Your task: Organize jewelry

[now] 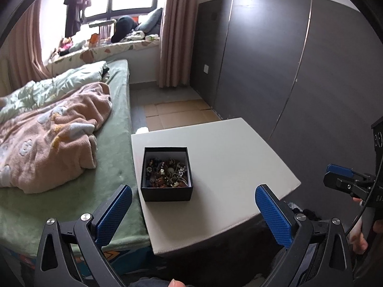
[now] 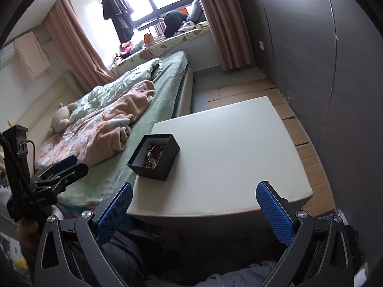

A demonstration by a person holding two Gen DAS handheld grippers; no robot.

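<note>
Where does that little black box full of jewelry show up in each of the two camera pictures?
Left wrist view: the black box sits just left of centre, near the white table's bed-side edge.
Right wrist view: the black box is left of centre, on the table's left edge.
Shared landmark: the pink blanket on the bed beside it.

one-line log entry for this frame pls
phase: pre-grasp | left gripper: open, empty | right gripper: open, empty | black box: lidless, jewelry heaped inside, on white table near bed-side edge
</note>
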